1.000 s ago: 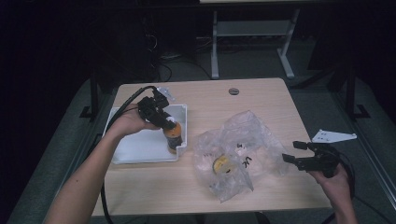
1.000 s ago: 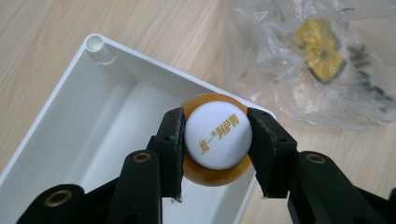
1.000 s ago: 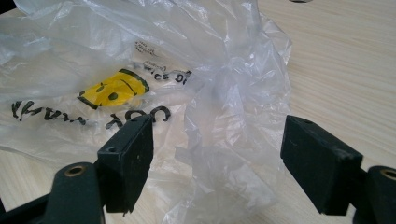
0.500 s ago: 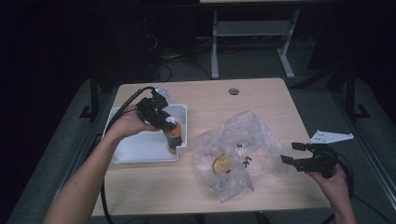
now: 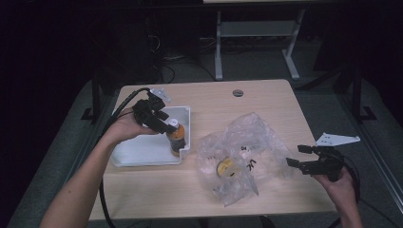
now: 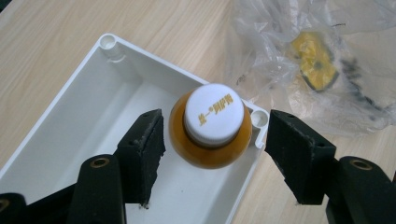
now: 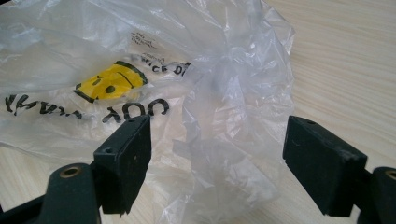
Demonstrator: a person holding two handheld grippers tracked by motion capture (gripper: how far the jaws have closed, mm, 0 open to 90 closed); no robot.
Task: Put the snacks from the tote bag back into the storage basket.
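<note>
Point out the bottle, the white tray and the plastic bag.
bottle (image 6: 214, 113): left gripper view, on its white cap.
white tray (image 5: 142, 151): high view, on its bare floor.
plastic bag (image 7: 224, 84): right gripper view, on its crumpled clear film.

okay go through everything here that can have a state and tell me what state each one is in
Bottle: upright in the tray corner, cap on, not gripped.
Tray: on the table, holds the bottle.
Bag: crumpled, flat on the table.
Left gripper: open around the bottle, jaws just opening.
Right gripper: open, at the bag's edge.
</note>
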